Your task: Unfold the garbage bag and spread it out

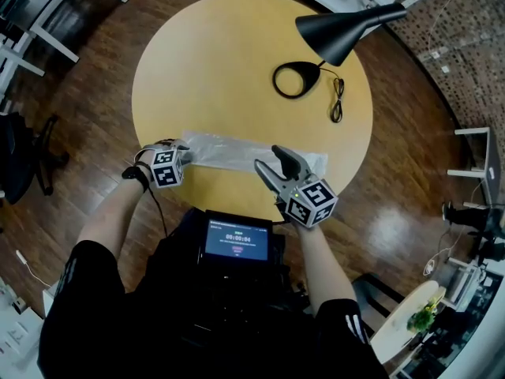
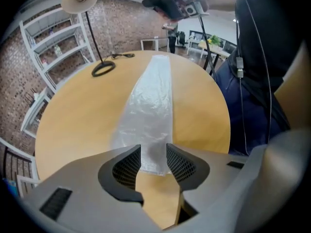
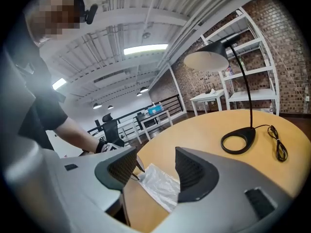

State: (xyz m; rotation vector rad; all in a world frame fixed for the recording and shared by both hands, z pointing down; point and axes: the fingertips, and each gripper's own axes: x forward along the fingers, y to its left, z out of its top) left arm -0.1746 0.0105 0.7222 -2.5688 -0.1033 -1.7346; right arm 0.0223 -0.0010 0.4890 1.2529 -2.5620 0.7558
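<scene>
The left gripper [image 1: 185, 151] pointed steeply down at the round wooden table [image 1: 221, 54], with its jaws partly apart. Its own view showed the near end of the garbage bag [image 2: 150, 98] lying between the two mesh pads of the left gripper [image 2: 153, 155]. The plastic filled the gap from pad to pad, but nothing showed the pads squeezing it. The bag's end lay flat on the wood, and bare tabletop [image 2: 68, 125] showed just behind it, closer to the gripper's body.

From those jaws the garbage bag [image 1: 237, 151], a long, narrow folded strip of pale translucent film, ran straight away across the table towards the right gripper [image 2: 177, 4], which hung above the strip's far end.

The right gripper [image 1: 270, 158] was held nearly level, with its jaws spread wide and nothing between them. Through that gap in the right gripper [image 3: 155, 170] the crumpled end of the garbage bag [image 3: 158, 186] appeared below and just ahead of the tips, lying on the table [image 3: 209, 130] clear of both pads. Beyond it the gloved left hand [image 3: 106, 147] was visible.

Well beyond the right gripper's tips and off to its right stood a black desk lamp [image 1: 347, 28]. Its ring-shaped base [image 3: 238, 142] rested on the wood, and its black cord [image 1: 337, 101] was bundled beside the ring.
</scene>
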